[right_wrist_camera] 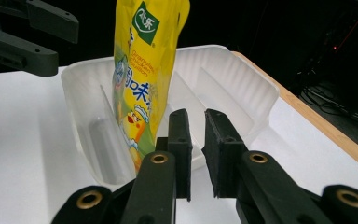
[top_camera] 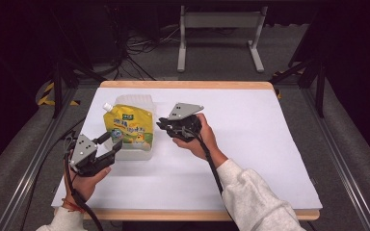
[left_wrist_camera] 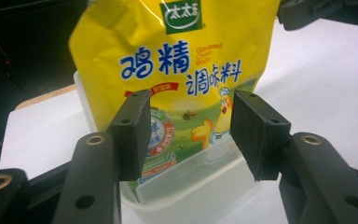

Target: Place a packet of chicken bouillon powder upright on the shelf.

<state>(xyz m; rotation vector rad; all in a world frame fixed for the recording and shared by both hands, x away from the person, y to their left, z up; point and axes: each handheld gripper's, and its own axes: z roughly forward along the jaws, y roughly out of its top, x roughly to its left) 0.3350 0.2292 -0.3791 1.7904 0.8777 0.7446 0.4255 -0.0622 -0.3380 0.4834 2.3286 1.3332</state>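
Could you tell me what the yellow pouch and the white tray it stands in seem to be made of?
Yellow pouch: apparently flexible plastic film with a glossy printed finish, since it creases and shines. White tray: probably thin moulded plastic, semi-translucent and matte, with ribbed walls and inner dividers that let light through.

A yellow pouch (left_wrist_camera: pixel 177 70) is seen standing upright in a white tray (left_wrist_camera: pixel 191 186), its lower edge hidden behind the tray's near wall. The left gripper (left_wrist_camera: pixel 191 135) is held just before the pouch with its jaws apart, nothing being pressed between them. The pads (left_wrist_camera: pixel 256 135) are set to either side of the pouch's printed front. The other gripper (left_wrist_camera: pixel 317 11) is seen beyond the pouch, at its upper right.
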